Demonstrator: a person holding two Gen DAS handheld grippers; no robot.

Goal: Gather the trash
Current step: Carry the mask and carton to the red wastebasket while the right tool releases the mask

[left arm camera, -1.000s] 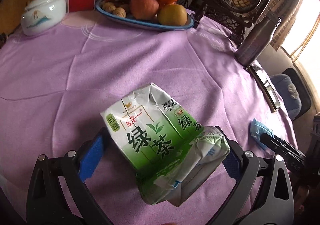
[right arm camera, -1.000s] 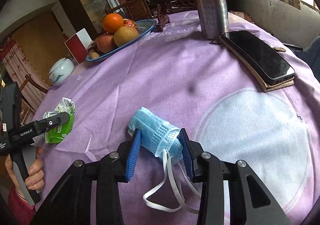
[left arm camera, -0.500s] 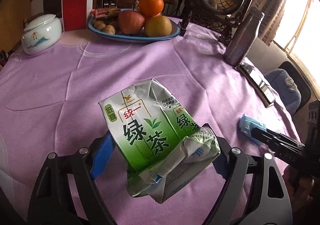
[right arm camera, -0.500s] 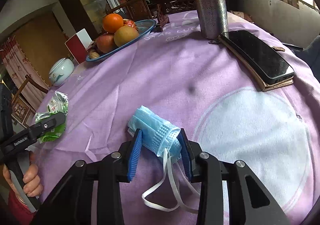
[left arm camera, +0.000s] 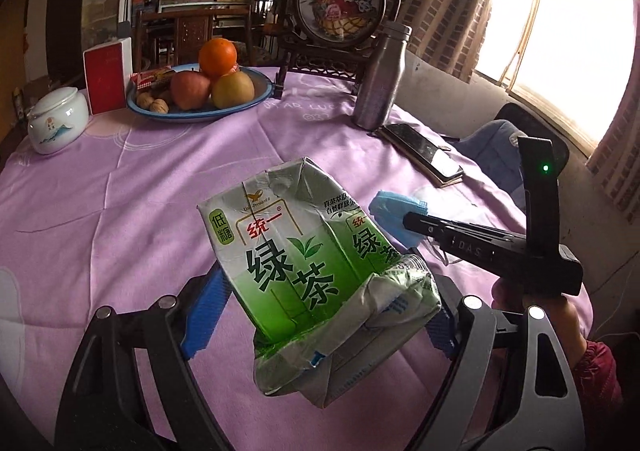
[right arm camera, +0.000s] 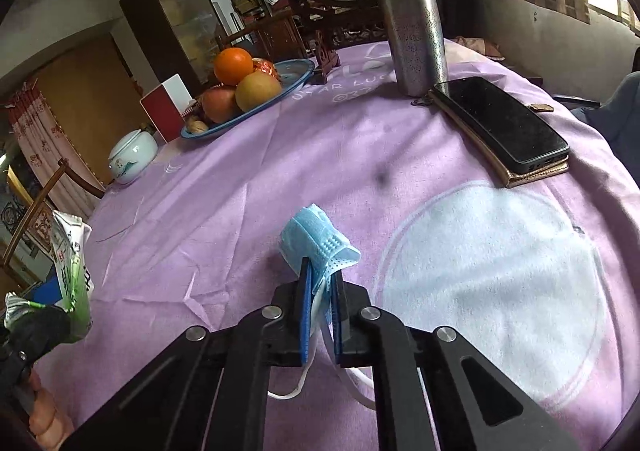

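Blue face mask [right arm camera: 316, 239] pinched on the purple tablecloth [right arm camera: 280, 155] as your right gripper [right arm camera: 320, 283] just closed | left gripper [left arm camera: 320, 311] clamps crushed tea carton [left arm camera: 312, 263] aloft | lift straight, mind dangling ear loops [right arm camera: 304, 379].

Black tongs [right arm camera: 320, 279] with blue pads, silver screws; red sleeve [left arm camera: 596, 363].

Cluttered room, lit by daylight
A bright window [left arm camera: 560, 31] is set in brick; a dark wooden cabinet [right arm camera: 172, 27] is seen behind.

Green-and-white carton [left arm camera: 316, 275], pale blue mask [right arm camera: 316, 239], lilac tablecloth [right arm camera: 280, 171].
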